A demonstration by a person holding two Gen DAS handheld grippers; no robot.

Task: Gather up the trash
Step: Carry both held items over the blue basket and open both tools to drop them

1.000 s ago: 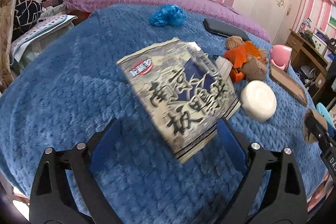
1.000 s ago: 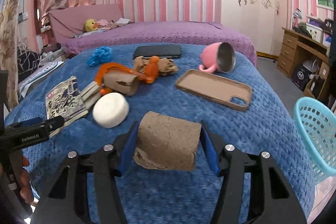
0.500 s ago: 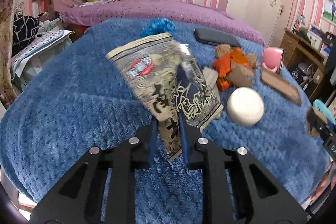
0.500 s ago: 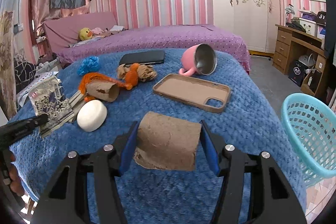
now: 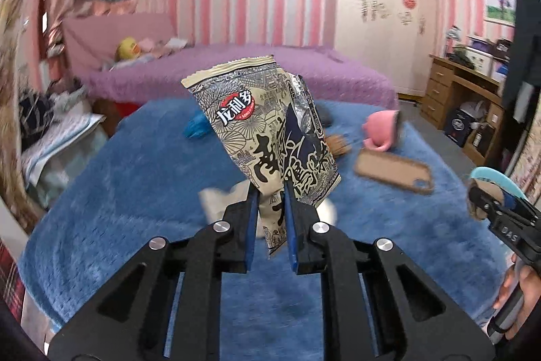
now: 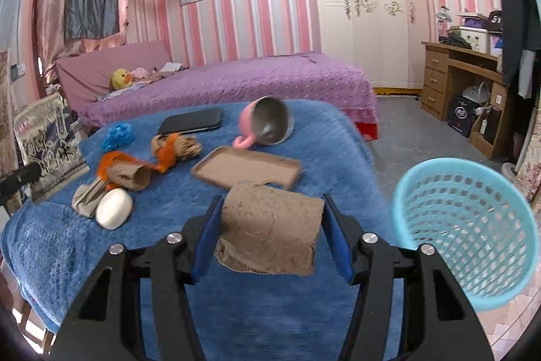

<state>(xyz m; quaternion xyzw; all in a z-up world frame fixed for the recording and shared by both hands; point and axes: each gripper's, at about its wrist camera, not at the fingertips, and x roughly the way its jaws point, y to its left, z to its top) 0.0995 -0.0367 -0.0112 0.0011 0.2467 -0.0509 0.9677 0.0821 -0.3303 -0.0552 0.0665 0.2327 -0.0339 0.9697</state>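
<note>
A printed snack bag (image 5: 263, 131) hangs upright above the blue blanket, pinched by its lower end. My left gripper (image 5: 270, 195) holds it, its jaws still closing on the foil. The same bag (image 6: 47, 137) shows at the far left of the right wrist view. My right gripper (image 6: 270, 202) is shut on a brown cardboard tube (image 6: 270, 225), held crosswise above the blanket's near edge. A light blue mesh basket (image 6: 473, 232) stands on the floor just to the right of it. In the left wrist view the right gripper (image 5: 480, 202) is at the right edge, in front of the basket's rim (image 5: 497, 181).
On the blue blanket (image 6: 169, 310) lie a second cardboard tube (image 6: 128, 175), a white round lump (image 6: 113, 208), orange scraps (image 6: 169, 151), a blue crumpled bag (image 6: 116, 132), a brown phone case (image 6: 247, 171), a tipped pink mug (image 6: 267, 124) and a black flat case (image 6: 192, 120). A purple bed stands behind.
My left gripper went from wide open around the flat snack bag to closed on it and lifted it off the blanket. My right gripper carried the tube rightward; the basket looms larger.
</note>
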